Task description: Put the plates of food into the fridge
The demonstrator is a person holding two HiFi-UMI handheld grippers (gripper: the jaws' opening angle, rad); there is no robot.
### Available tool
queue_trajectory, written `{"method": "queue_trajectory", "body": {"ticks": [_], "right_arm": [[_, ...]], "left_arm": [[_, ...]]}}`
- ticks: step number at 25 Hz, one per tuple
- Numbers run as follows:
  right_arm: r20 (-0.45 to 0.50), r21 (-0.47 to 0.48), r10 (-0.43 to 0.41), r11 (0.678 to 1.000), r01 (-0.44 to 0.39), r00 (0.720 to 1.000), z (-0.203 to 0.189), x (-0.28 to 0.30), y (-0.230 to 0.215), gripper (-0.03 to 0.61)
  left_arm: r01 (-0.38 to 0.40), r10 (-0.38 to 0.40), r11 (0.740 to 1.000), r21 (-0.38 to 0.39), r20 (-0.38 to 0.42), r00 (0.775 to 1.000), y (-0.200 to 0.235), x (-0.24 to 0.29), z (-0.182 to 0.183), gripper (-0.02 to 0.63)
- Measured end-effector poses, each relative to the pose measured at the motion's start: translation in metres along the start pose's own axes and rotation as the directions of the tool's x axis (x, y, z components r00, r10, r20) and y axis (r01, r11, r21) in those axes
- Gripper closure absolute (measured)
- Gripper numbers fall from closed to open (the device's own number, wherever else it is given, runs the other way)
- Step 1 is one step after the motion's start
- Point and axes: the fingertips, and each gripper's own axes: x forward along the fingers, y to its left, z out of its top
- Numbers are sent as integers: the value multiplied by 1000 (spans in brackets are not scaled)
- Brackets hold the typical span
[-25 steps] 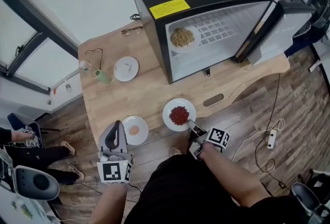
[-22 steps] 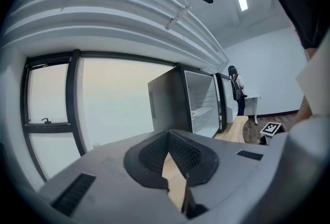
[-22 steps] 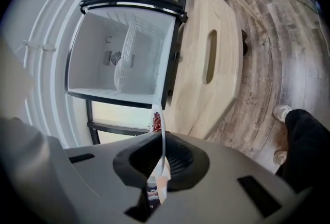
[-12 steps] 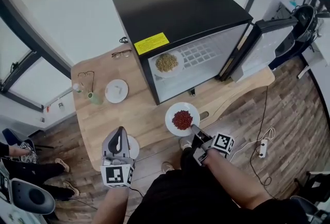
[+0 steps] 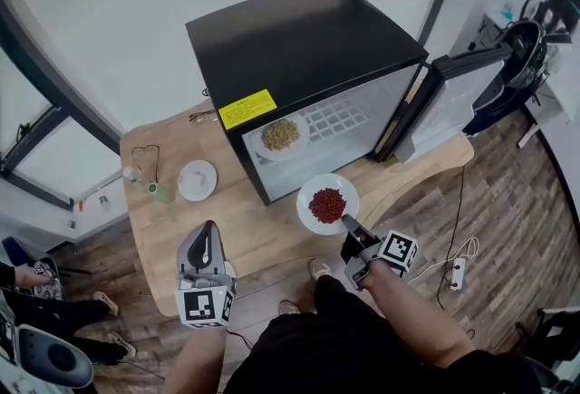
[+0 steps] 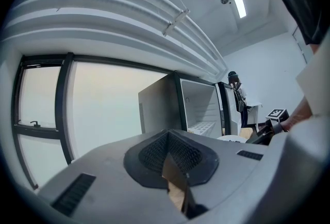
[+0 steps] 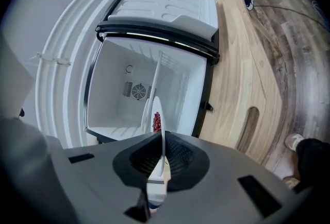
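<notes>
My right gripper (image 5: 350, 225) is shut on the near rim of a white plate of red food (image 5: 327, 204), held in the air in front of the open black fridge (image 5: 299, 48). In the right gripper view the plate (image 7: 159, 130) shows edge-on between the jaws of my right gripper (image 7: 157, 166), facing the white fridge interior (image 7: 129, 109). A plate of yellowish food (image 5: 280, 135) sits on the fridge's shelf. My left gripper (image 5: 205, 249) is shut and holds nothing above the table's near left edge; in its own view the left gripper (image 6: 172, 166) points up toward the fridge (image 6: 201, 107).
The fridge door (image 5: 450, 98) stands swung open to the right. On the wooden table (image 5: 263, 234) lie a white plate (image 5: 197, 180), a green bottle (image 5: 159, 193) and two pairs of glasses (image 5: 145, 157). A power strip (image 5: 456, 274) lies on the floor.
My right gripper has lifted the plate of red food off the table and carried it toward the fridge opening. The left gripper has stayed near the table's front edge, over the third plate.
</notes>
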Motion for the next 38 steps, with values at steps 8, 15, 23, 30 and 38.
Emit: {"method": "queue_trajectory", "body": {"ticks": [8,15,23,30,38], "right_arm": [[31,-60,29,998,-27,999,52,15,21,548],[57,-105,48,994,-41,997,87,35,38,548],[90,-98,71,993,-62,993,124,61,50,548],[118,-132,56,990,-40,991,158,82,58,548],[107,-180,32,984,-13,994,186,114,65,548]], "left_arm": [[-27,27,1000,10,21,999,-1,28,17,609],[-56,55,998,27,29,998,4,47,29,609],[-97,96,995,38,35,995,17,64,36,609],[-124,123,991,45,33,992,23,73,41,609],[-176,175,983,55,24,984,35,79,41,610]]}}
